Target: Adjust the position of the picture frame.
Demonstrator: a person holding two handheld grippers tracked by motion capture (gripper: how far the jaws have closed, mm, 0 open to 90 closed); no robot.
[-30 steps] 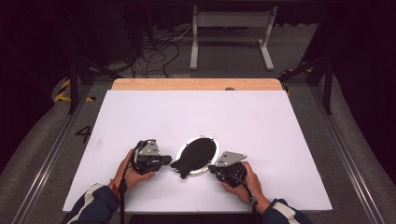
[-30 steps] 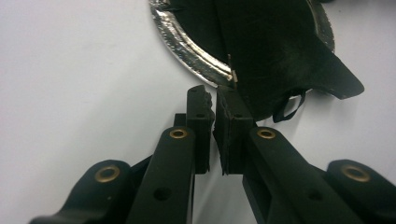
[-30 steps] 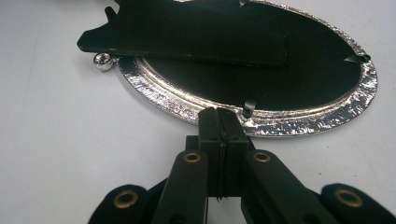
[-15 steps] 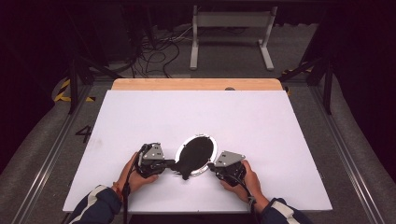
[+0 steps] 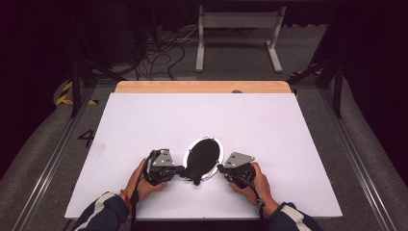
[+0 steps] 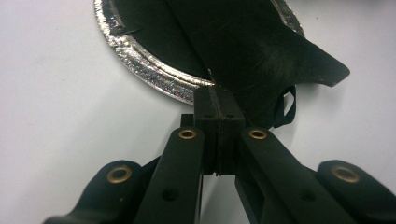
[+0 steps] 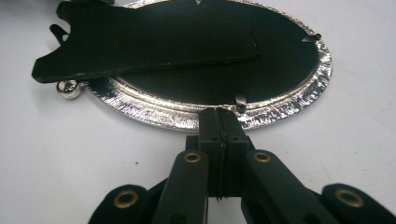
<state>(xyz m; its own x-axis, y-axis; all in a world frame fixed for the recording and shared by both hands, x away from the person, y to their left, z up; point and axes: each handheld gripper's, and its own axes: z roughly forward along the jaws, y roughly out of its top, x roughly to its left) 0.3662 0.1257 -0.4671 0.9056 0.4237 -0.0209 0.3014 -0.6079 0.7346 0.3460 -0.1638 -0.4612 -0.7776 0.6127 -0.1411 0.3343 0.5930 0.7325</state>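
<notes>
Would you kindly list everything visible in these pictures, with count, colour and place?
Oval picture frame: one, silver rim, lying back up near the table's front edge, between the two grippers.
Frame backing with stand: one, black, on the frame's back; the stand flap overhangs the rim at the left gripper's side.
Table: one, white top, wooden strip along the far edge.
White stand: one, on the floor beyond the table.
Cables: several, black, on the floor beyond the table.
Left gripper: one, black, jaws shut at the frame's edge.
Right gripper: one, black, jaws shut at the rim.
Hands: two, holding the grippers.
</notes>
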